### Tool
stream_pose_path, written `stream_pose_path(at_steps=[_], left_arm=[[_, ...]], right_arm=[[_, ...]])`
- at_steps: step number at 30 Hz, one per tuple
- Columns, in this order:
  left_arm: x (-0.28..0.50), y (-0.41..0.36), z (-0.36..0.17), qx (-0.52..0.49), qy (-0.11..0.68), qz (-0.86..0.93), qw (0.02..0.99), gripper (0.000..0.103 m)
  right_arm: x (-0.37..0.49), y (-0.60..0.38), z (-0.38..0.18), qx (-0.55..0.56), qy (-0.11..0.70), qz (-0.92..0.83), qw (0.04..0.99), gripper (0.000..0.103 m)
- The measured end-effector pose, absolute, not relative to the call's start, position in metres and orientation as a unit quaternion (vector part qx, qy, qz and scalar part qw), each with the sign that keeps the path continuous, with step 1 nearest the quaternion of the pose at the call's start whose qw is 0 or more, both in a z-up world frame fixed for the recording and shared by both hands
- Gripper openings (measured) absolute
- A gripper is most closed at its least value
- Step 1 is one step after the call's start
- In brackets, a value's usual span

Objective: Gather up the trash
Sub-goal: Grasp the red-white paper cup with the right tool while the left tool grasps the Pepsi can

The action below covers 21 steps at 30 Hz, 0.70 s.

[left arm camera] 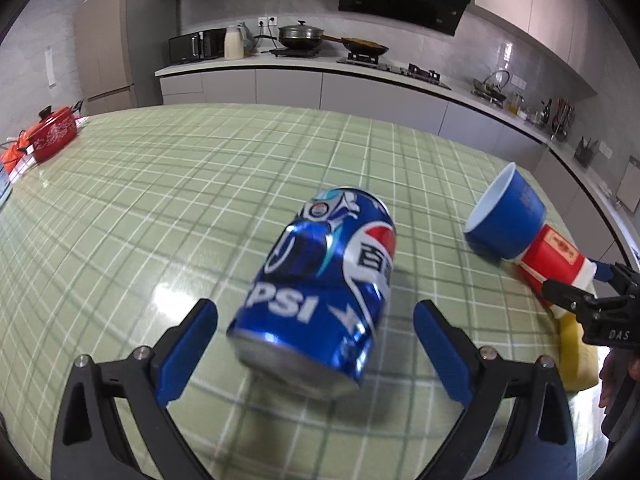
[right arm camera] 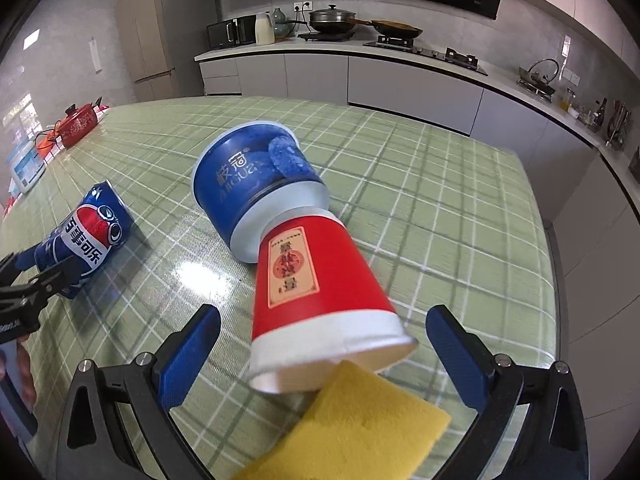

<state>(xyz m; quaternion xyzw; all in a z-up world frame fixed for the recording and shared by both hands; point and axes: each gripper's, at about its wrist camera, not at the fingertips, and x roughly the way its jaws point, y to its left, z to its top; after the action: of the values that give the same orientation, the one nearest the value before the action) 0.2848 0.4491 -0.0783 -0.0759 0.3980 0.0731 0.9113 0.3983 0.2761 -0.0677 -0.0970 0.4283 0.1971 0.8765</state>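
Between the blue pads of the left gripper (left arm camera: 316, 322) lies a blue Pepsi can (left arm camera: 320, 284) on its side, dented, its bottom end toward the camera; the jaws stand wide apart and a gap shows on both sides of the can, so they are released and do not touch it. The right gripper (right arm camera: 323, 338) is spread wide in the same way — between its pads lies a red paper cup (right arm camera: 316, 300) on its side, its white rim toward the camera, with no contact to either pad. A yellow sponge (right arm camera: 360, 428) lies just under this rim and touches it. The narrow bottom of the red cup meets the bottom of a blue paper tub (right arm camera: 256, 184), which also lies on its side, its open mouth turned away toward the far edge. All this trash rests on the table (left arm camera: 168, 184), covered with a green checked cloth: the can near the front edge, the two cups to its right near the right edge. At the far left corner stands a red pot (left arm camera: 54, 134) with a lid. Beyond the table runs a kitchen counter (left arm camera: 280, 66) with a stove and pans.
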Motion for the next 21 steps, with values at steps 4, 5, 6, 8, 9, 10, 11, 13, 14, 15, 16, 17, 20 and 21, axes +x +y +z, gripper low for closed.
stream_pose_path(at_steps=[4, 5, 6, 8, 9, 10, 11, 13, 14, 15, 16, 17, 20, 21], left_arm=[[0.29, 0.453, -0.083, -0.075, 0.405, 0.063, 0.909, 0.075], [0.289, 0.454, -0.083, -0.08, 0.401, 0.059, 0.911, 0.074], [0.289, 0.454, -0.083, -0.083, 0.4, 0.056, 0.911, 0.073], [0.284, 0.453, -0.081, -0.085, 0.39, 0.055, 0.915, 0.071], [0.284, 0.451, -0.078, -0.084, 0.385, 0.056, 0.918, 0.071], [0.282, 0.449, -0.076, -0.083, 0.381, 0.056, 0.919, 0.07], [0.283, 0.448, -0.074, -0.082, 0.38, 0.055, 0.92, 0.07], [0.28, 0.445, -0.07, -0.079, 0.374, 0.057, 0.922, 0.069], [0.278, 0.443, -0.069, -0.079, 0.371, 0.057, 0.924, 0.069], [0.275, 0.441, -0.067, -0.079, 0.369, 0.057, 0.924, 0.069], [0.273, 0.439, -0.065, -0.078, 0.364, 0.059, 0.926, 0.069], [0.271, 0.438, -0.063, -0.077, 0.36, 0.06, 0.928, 0.068], [0.268, 0.436, -0.061, -0.082, 0.358, 0.059, 0.928, 0.068], [0.266, 0.435, -0.059, -0.084, 0.357, 0.057, 0.928, 0.068]], right_arm=[[0.405, 0.278, -0.073, -0.094, 0.434, 0.199, 0.874, 0.103], [0.406, 0.278, -0.074, -0.093, 0.434, 0.198, 0.874, 0.103], [0.407, 0.278, -0.075, -0.092, 0.435, 0.199, 0.874, 0.103], [0.408, 0.277, -0.075, -0.092, 0.434, 0.202, 0.873, 0.089], [0.409, 0.276, -0.075, -0.089, 0.438, 0.207, 0.87, 0.077], [0.41, 0.275, -0.075, -0.085, 0.44, 0.21, 0.869, 0.076], [0.41, 0.274, -0.074, -0.08, 0.44, 0.212, 0.869, 0.075], [0.411, 0.273, -0.071, -0.07, 0.441, 0.222, 0.867, 0.073], [0.409, 0.272, -0.069, -0.07, 0.437, 0.222, 0.869, 0.072], [0.408, 0.272, -0.068, -0.069, 0.434, 0.224, 0.87, 0.072], [0.406, 0.271, -0.066, -0.064, 0.43, 0.228, 0.871, 0.072], [0.404, 0.27, -0.063, -0.061, 0.427, 0.229, 0.872, 0.071], [0.397, 0.271, -0.057, -0.058, 0.422, 0.236, 0.873, 0.071], [0.393, 0.271, -0.054, -0.057, 0.42, 0.238, 0.874, 0.071]])
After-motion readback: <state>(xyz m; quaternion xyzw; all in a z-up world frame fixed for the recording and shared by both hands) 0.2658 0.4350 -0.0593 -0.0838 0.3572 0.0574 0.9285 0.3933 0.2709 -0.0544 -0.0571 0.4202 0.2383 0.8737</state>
